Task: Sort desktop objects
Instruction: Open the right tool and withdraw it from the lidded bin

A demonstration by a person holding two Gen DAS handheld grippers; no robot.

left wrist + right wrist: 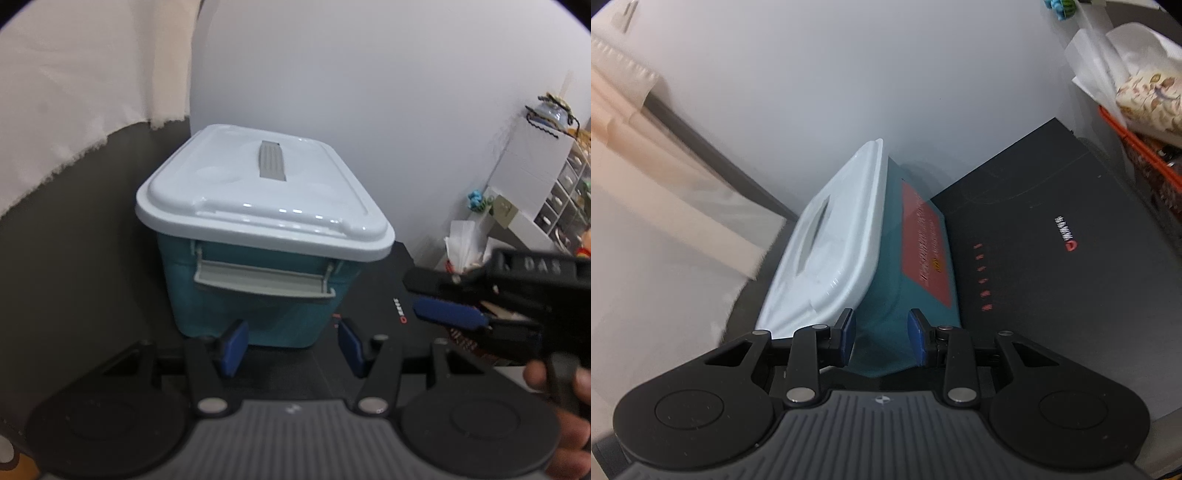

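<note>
A teal storage box [255, 314] with a white lid [258, 199], a grey top handle [272, 164] and a grey front latch [262, 278] stands on the dark desk against the wall. My left gripper [291, 347] is just in front of the box's lower front, open, with its blue pads apart and nothing pinched. To the right of the box is my right gripper [436, 299], held by a person's hand [554, 376]. In the right wrist view the box [912, 266] looks tilted, and its near corner shows between the pads of my open right gripper [882, 339].
A black mat [1052, 295] with red print lies right of the box. Beyond it are a tissue pack [1145, 92], an orange basket [1137, 147] and a white drawer organiser [546, 184]. Pale cloth [74, 110] hangs at the left, and the wall is close behind.
</note>
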